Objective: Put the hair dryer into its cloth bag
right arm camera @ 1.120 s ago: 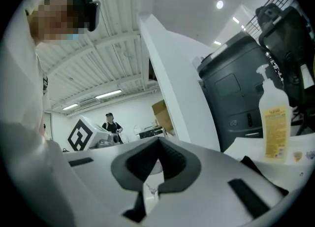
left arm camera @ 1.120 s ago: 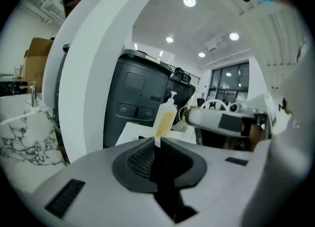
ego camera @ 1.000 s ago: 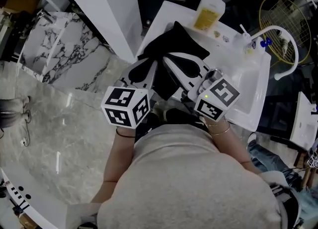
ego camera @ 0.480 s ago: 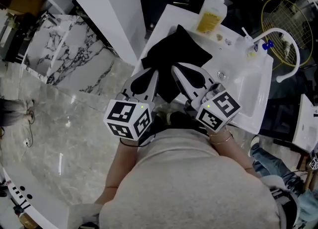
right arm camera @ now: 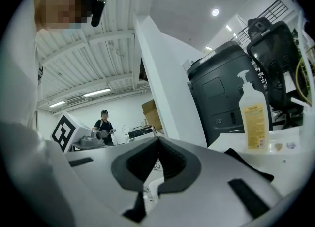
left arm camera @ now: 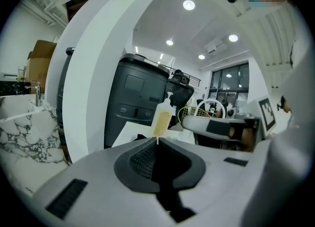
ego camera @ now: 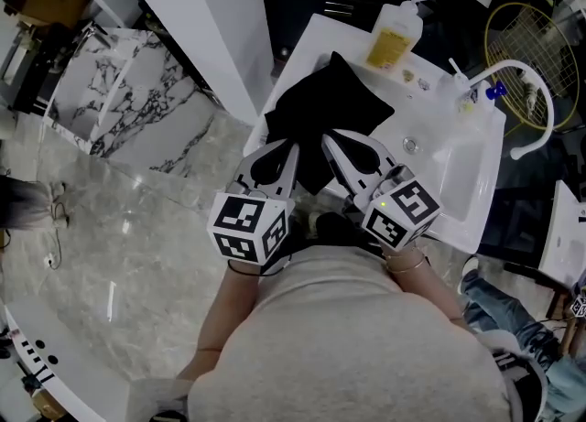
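A black cloth bag (ego camera: 325, 104) lies on the white counter (ego camera: 307, 40) left of the sink; its edge also shows in the right gripper view (right arm camera: 246, 164). No hair dryer shows in any view. My left gripper (ego camera: 292, 144) hovers at the bag's near edge, shut with nothing between its pads (left arm camera: 157, 140). My right gripper (ego camera: 326, 139) hangs beside it over the same edge, also shut and empty (right arm camera: 158, 140). Both point away from the person's body towards the bag.
A yellow soap bottle (ego camera: 394, 34) stands at the counter's back. To the right are the sink basin (ego camera: 458, 159) and a curved white faucet (ego camera: 531, 91). A white pillar (ego camera: 197, 17) rises on the left. A person (right arm camera: 103, 125) stands far off.
Both grippers have drawn back a little towards the person's body. The bag has not moved on the counter.
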